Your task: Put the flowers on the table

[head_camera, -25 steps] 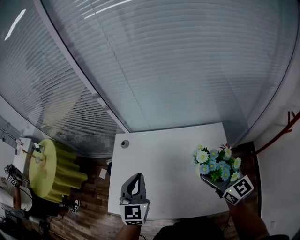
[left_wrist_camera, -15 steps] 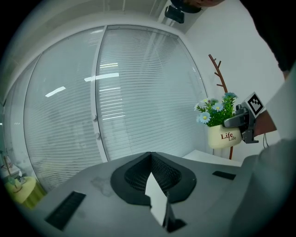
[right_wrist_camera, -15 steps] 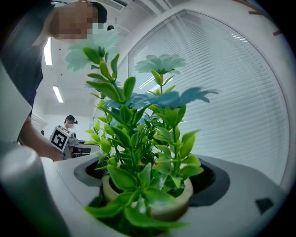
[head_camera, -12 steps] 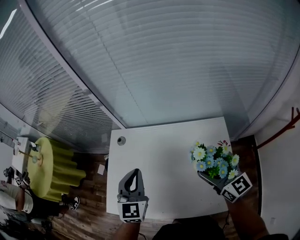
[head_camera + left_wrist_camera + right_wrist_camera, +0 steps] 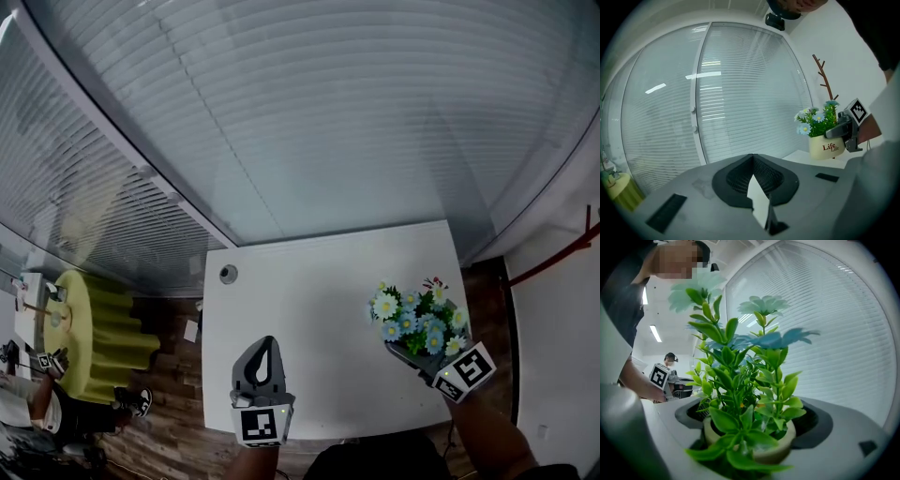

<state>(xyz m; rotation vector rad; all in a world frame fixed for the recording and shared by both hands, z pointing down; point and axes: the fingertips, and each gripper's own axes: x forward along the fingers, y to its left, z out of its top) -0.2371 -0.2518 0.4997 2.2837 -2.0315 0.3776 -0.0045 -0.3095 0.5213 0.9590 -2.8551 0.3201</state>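
Note:
A small cream pot of blue and white flowers with green leaves (image 5: 413, 315) hangs over the right part of the white table (image 5: 319, 319). My right gripper (image 5: 405, 345) is shut on the pot's rim (image 5: 754, 446), and the leaves fill the right gripper view. From the left gripper view the flower pot (image 5: 827, 147) shows at the right, lettered "Life", held above the table. My left gripper (image 5: 261, 361) is over the table's near edge with its jaws closed together and nothing between them.
A wall of glass with white blinds (image 5: 309, 122) stands right behind the table. A small round grommet (image 5: 228, 274) sits in the table's far left corner. A yellow-green covered stand (image 5: 94, 328) is on the wooden floor at left. A red-brown branch coat stand (image 5: 824, 82) is at right.
The view has shifted so the table sits slightly higher and to the left. The flower pot in my right gripper has moved a little left over the table. The left gripper stays shut.

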